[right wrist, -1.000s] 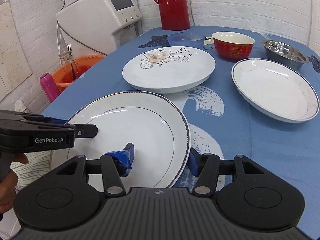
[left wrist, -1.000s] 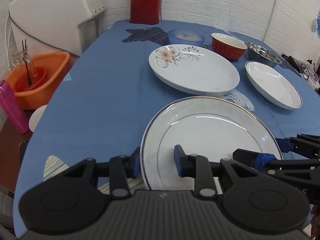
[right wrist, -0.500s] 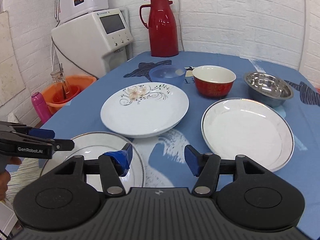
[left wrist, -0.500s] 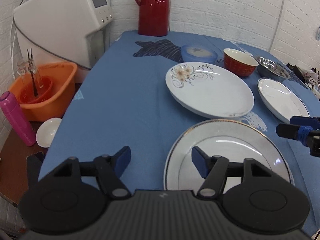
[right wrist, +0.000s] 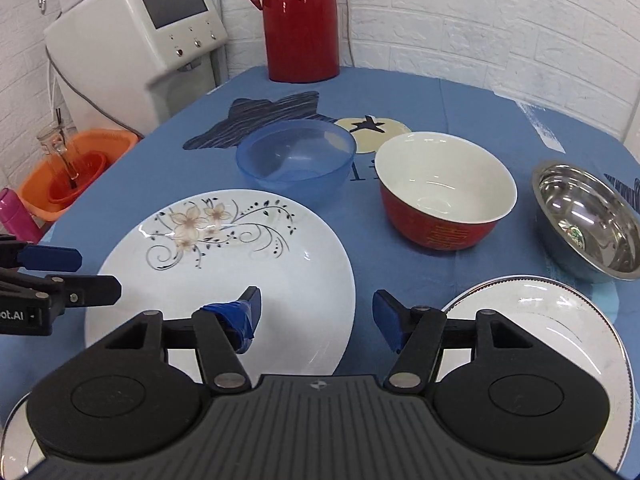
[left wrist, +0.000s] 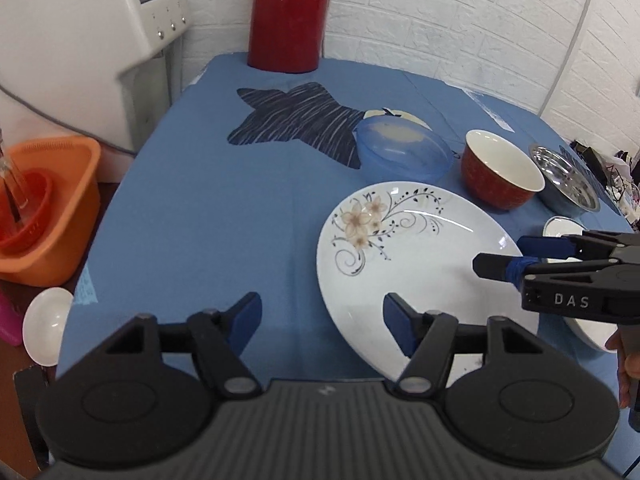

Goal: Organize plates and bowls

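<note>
The left gripper [left wrist: 322,320] stands wide open and holds nothing; its right finger is above the near left edge of the floral plate [left wrist: 416,256], while its left finger is above the bare blue tablecloth [left wrist: 208,216]. The right gripper [right wrist: 316,314] is also wide open and empty, and the right rim of the same floral plate [right wrist: 240,256] passes between its fingers, the taped left finger above the white surface. Just to the right of the right jaws lies a gold-rimmed plate [right wrist: 560,328], flat on the cloth and apart from the floral plate. Beyond the floral plate, ahead of both jaws, three bowls stand in a row: a blue plastic bowl [right wrist: 296,156] straight ahead, a red bowl with white inside [right wrist: 444,192] to the right of it, and a steel bowl [right wrist: 584,216] far right. At the far end of the table stands a red thermos jug [right wrist: 302,20]. Left of the table is a white machine with a screen [right wrist: 160,28] and, lower down, an orange basin [left wrist: 48,208].
</note>
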The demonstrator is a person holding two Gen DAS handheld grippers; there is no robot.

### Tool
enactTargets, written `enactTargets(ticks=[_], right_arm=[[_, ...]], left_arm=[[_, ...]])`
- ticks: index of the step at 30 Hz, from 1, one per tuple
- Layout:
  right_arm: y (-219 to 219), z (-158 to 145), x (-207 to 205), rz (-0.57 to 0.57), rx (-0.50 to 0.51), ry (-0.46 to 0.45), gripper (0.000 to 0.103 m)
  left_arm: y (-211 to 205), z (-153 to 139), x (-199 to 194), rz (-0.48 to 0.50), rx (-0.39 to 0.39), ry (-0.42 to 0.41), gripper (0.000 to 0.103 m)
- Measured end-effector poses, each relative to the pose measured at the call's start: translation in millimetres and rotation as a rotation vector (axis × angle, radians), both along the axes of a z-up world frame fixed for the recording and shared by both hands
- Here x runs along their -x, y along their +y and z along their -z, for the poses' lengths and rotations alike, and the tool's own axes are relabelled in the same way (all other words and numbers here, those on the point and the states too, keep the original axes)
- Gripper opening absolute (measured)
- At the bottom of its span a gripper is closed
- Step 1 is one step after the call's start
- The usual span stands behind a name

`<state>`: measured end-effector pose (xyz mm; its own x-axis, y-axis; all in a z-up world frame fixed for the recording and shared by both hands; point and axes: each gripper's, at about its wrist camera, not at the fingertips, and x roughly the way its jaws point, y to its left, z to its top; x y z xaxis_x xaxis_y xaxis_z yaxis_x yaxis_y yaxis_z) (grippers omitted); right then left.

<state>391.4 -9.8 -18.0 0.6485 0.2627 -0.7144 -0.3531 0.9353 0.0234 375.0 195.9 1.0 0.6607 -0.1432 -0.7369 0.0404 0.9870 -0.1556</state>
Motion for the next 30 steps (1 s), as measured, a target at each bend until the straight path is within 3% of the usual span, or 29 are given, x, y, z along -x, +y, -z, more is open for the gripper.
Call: enactTargets(ticks=[3,8,15,16,17,19,23,30], right_arm=[[4.1,8.4,-8.0,0.009,0.031,0.013,0.049],[3.3,13.9,-3.6,-0.015,-0.053,0.016,0.053],[11.2,14.9,6.5,-0.038,-0.052,-0.001,0.059],[12.0,14.8,6.9,-0.049,-0.049,-0.005,0.059],[10.4,15.6,6.2,-0.059,-0.056,-0.013,0.054],[4.9,16.7,4.9,-0.073,-0.067,-0.039,0.046],[0.9,13.5,1.1,-0.073,-0.063,-0.026,0.037],[3.4,11.1,5.6,-0.055,-0.118,0.029,0.036]], left_arm=[[-6.4,5.5,-11.3,0.009,0.004,0.016,0.066],[-18.0,12.3,-16.8,0.033,-0.033,0.010,0.066],[-16.6,24.0,-16.3,0.010,-0.022,0.013,0.066],[-17.0,23.7,-16.3,0.008,-0.018,0.012,0.062],[-18.0,23.0,-15.8,0.014,-0.016,0.004,0.046],[-16.8,20.6,-15.8,0.008,0.009,0.003,0.027],[-13.1,18.9,-17.3,0.004,0.029,0.014,0.021],[-13.1,9.8,-14.9,-0.019,-0.001,0.014,0.016]])
